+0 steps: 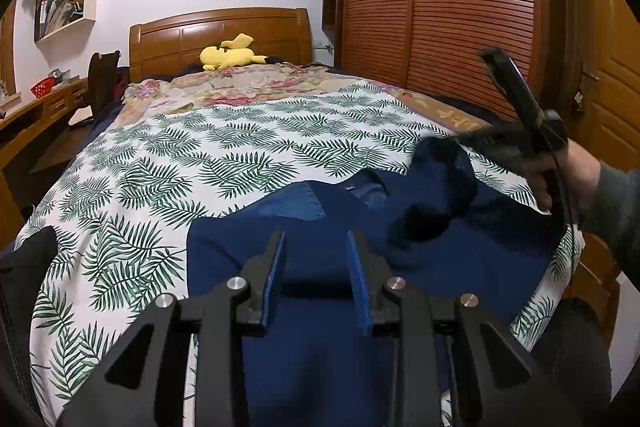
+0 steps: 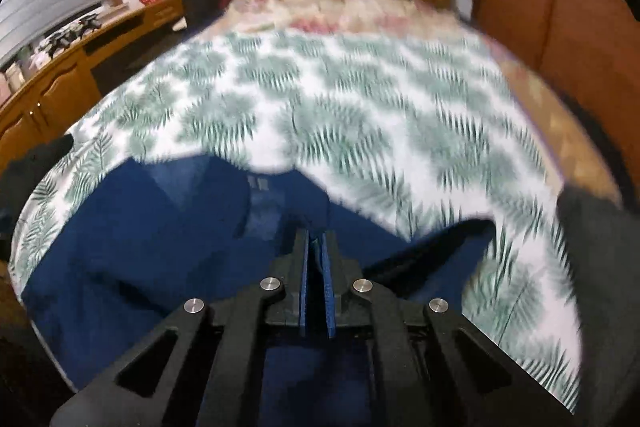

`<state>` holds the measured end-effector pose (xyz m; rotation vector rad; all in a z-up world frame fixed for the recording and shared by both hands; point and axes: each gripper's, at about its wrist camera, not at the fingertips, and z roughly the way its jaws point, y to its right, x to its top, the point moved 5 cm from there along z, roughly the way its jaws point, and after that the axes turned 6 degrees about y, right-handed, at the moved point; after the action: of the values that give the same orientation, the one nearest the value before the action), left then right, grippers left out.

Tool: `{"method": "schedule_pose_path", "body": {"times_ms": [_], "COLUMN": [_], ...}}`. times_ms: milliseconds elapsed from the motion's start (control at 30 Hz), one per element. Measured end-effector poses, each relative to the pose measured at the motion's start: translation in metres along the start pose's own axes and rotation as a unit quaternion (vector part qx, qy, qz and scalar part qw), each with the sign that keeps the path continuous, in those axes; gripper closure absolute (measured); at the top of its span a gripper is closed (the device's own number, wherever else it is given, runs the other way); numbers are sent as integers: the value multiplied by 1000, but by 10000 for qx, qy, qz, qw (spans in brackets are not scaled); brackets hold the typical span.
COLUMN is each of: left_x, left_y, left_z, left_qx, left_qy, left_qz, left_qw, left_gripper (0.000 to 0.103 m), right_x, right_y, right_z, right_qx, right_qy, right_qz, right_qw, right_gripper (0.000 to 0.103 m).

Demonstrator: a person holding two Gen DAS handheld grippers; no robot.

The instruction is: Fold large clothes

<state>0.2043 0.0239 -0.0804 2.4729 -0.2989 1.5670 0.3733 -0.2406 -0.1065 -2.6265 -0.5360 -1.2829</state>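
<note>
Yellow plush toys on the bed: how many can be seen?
1. The yellow plush toy lies at the far end, against the wooden headboard. Others may be hidden.

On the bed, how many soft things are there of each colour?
Yellow: 1, the plush toy
Navy blue: 1, the big garment
Green-leaf white: 1, the sheet
Flowery: 1, the quilt
Total: 4
</note>
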Motion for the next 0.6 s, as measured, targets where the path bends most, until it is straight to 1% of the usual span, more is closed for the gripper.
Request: {"method": "schedule_pose_path", "body": {"times_ms": [100,200,333,400,433,500,533,567,600], "left_x": [0,-2,-3,-4,-5,-6,-6,-6,-6], "left_y": [-2,-2,-4,-5,-5,-7,-8,-10,-13], "left_z": [1,2,4,5,6,5,4,4,3], "left_qx": [33,73,104,132,149,188,201,203,211], "left_qy": [-20,-38,-64,-94,-114,-131,-126,-122,-130], "left_qz": [-9,5,6,30,51,91,97,85,49], "left_qw": [10000,10000,9999,9999,9998,9997,9997,9997,9997], "left_gripper": [74,74,74,74,74,74,74,74,74], "right_x": [34,59,75,75,74,72,71,71,69], "right_y": [-19,-41,-61,-62,-58,-52,-50,-49,-48], "right_z": [11,28,56,73,79,86,85,82,79], "right_qx": [-46,-139,-261,-561,-640,-701,-714,-695,-614], "right_qy": [225,332,381,252,157,8,67,145,198], "right_qz": [-272,-618,-904,-967,-896,-721,-670,-640,-620], "right_qw": [9994,9974,9948,9934,9938,9949,9952,9954,9960], "right_gripper": [99,99,99,97,94,74,55,49,49]}}
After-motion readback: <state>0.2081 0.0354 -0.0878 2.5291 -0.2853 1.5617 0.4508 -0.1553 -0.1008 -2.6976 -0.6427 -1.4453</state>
